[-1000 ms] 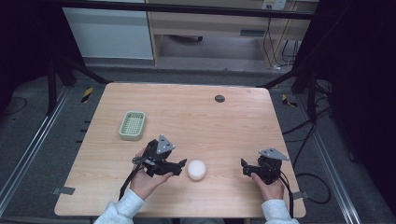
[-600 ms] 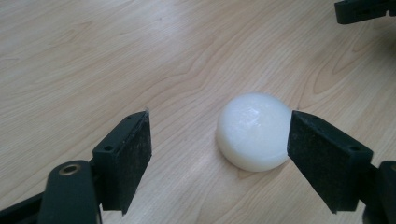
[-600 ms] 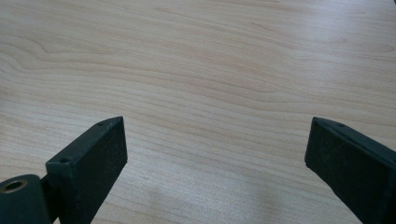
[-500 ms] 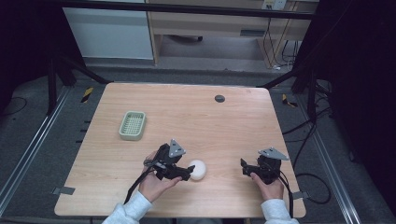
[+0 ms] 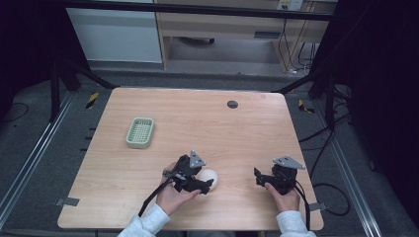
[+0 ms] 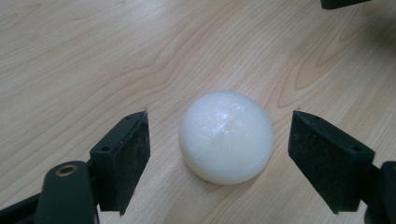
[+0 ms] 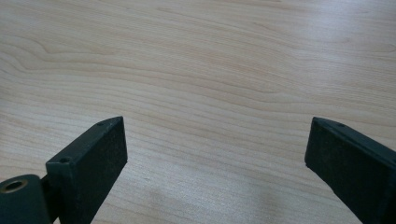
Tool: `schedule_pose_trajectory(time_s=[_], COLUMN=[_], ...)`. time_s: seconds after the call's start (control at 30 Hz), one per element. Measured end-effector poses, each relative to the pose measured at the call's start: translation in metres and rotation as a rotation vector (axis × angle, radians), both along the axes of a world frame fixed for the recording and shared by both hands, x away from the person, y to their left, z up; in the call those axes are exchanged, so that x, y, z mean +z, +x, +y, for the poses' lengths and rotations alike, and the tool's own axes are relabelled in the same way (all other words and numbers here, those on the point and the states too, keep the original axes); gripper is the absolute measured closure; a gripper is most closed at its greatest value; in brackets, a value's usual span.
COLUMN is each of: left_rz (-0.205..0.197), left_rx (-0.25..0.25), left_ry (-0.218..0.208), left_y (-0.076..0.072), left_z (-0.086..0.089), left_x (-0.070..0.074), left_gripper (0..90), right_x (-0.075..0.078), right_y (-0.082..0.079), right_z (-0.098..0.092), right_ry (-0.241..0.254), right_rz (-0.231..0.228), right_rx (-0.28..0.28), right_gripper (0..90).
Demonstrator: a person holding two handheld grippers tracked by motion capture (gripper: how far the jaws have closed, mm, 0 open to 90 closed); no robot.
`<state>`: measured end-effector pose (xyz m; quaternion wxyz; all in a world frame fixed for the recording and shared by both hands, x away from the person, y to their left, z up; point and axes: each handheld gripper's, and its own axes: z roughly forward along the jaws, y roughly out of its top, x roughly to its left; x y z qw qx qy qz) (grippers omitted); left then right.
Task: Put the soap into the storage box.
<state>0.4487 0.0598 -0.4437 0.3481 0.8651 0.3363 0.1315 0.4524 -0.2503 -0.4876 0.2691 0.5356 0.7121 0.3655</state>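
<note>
In the high view the left gripper [image 5: 206,183] sits in the lower middle of the frame, held by the person's left hand [image 5: 174,195], its tips reaching around a white ball [image 5: 209,175] that rests on the wooden table [image 5: 197,123]; in the left gripper view the white ball [image 6: 226,136] lies at the centre of the frame, directly between the two black jaws, with a clear strip of table showing on each side of it, so neither pad touches it; those jaws have just been opening and stand wide, gripping nothing. The right gripper [image 5: 258,177] is at the lower right of the high view, well apart from the ball, held by the person's right hand [image 5: 283,197]; in the right gripper view its jaws stand far apart at the bottom corners with bare wood between them. A green basket [image 5: 140,132] lies at the left of the table; a small dark disc [image 5: 232,104] sits near the far edge.
</note>
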Motion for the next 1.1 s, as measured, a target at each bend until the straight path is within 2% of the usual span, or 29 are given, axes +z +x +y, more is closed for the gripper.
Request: schedule_pose_trajectory(time_s=[0.33, 0.43, 0.73, 0.8, 1.1], left_rz=[0.028, 0.028, 0.044, 0.049, 0.067], left_rx=[-0.003, -0.01, 0.003, -0.004, 0.013], left_ry=[0.009, 0.033, 0.049, 0.076, 0.079], left_y=[0.004, 0.003, 0.008, 0.008, 0.012], left_z=[-0.011, -0.016, -0.022, -0.023, -0.027], left_x=[-0.01, -0.015, -0.024, -0.026, -0.033], left_gripper=[20.2, 19.6, 19.2, 19.1, 21.1], right_x=[0.0, 0.0, 0.0, 0.0, 0.0], right_y=[0.0, 0.0, 0.0, 0.0, 0.0], right_z=[0.0, 0.0, 0.001, 0.0, 0.001], right_ry=[0.003, 0.003, 0.008, 0.008, 0.009], right_rz=[0.001, 0.001, 0.008, 0.008, 0.01], right_rx=[0.003, 0.002, 0.006, 0.006, 0.007], right_gripper=[6.0, 6.0, 6.0, 6.0, 6.0])
